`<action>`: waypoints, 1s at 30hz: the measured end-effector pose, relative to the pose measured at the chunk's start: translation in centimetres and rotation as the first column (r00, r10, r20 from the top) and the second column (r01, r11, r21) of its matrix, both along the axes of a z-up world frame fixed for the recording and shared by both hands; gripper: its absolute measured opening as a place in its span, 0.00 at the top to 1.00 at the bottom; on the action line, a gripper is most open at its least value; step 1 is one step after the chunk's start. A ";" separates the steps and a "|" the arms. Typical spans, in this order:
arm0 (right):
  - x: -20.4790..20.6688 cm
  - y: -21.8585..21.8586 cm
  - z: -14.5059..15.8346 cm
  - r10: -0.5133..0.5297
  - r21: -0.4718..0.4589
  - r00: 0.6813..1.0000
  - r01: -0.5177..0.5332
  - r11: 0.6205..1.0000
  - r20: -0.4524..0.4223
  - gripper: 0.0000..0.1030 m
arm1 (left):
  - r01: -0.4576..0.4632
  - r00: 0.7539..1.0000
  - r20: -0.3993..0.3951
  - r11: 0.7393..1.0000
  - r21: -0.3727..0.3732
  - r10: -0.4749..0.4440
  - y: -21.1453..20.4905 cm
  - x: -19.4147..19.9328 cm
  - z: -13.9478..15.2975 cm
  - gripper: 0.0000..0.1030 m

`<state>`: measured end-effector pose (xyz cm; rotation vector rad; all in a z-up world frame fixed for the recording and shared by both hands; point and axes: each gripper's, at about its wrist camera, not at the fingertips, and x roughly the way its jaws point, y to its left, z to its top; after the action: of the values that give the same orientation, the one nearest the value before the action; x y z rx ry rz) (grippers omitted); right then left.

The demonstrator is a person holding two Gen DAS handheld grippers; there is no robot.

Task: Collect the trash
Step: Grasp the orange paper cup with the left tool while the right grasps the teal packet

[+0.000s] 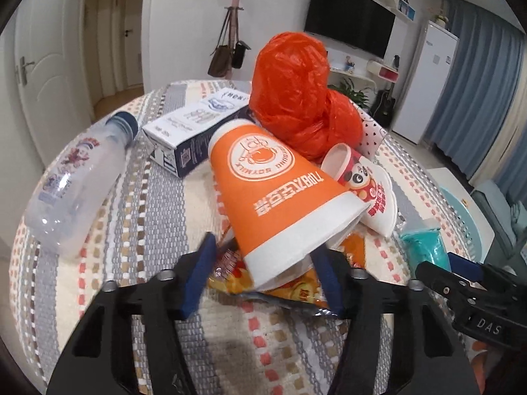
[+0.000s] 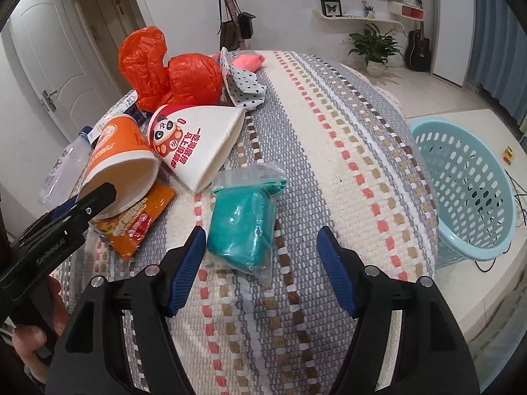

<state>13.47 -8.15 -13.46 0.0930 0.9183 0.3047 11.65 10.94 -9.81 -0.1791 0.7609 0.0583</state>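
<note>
The orange paper cup [image 1: 280, 197], light and easily crushed, lay tipped on the snack packet [image 1: 296, 283] between the left gripper's [image 1: 263, 279] wide-open jaws, best pinched at its rim, while the right gripper [image 2: 260, 266] hovered wide open too.

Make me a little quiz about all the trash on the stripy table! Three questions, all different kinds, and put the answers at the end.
1. True or false: the left gripper has its fingers on either side of the orange cup's rim.
2. Pick one: the teal bag lies closest to A) the right gripper, B) the red plastic bag, C) the clear bottle.
3. Fill in: beside the table stands a light blue ____ with holes in its wall.

Key: 1 true; 2 A; 3 basket.
</note>
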 end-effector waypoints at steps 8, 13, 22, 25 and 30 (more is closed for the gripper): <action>-0.3 0.7 0.0 0.006 -0.019 1.000 -0.006 1.000 0.016 0.49 | -0.037 0.999 -0.008 0.998 -0.060 0.037 1.3 0.0 -0.3 0.78; -0.5 1.0 0.0 0.018 -0.030 1.000 -0.018 0.999 0.022 0.63 | -0.052 0.999 0.003 0.996 -0.071 0.053 2.0 -0.4 -0.3 0.82; -0.7 0.3 1.3 -0.006 -0.048 0.998 0.010 0.999 0.068 0.64 | -0.069 0.998 0.001 0.994 -0.079 0.069 2.5 -0.8 -0.2 0.83; -0.7 -0.2 1.9 -0.014 -0.047 0.996 0.018 0.999 0.085 0.64 | -0.065 0.998 0.018 0.991 -0.116 0.067 2.9 -1.1 0.6 0.87; -0.7 -1.7 3.3 -0.043 -0.037 0.991 0.047 0.998 0.124 0.64 | -0.036 0.994 0.096 0.990 -0.134 0.049 2.6 -2.4 3.3 0.96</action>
<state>12.76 -9.83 -10.21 0.0571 0.7984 0.2472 9.25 13.54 -6.54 -0.3218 0.6625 0.0395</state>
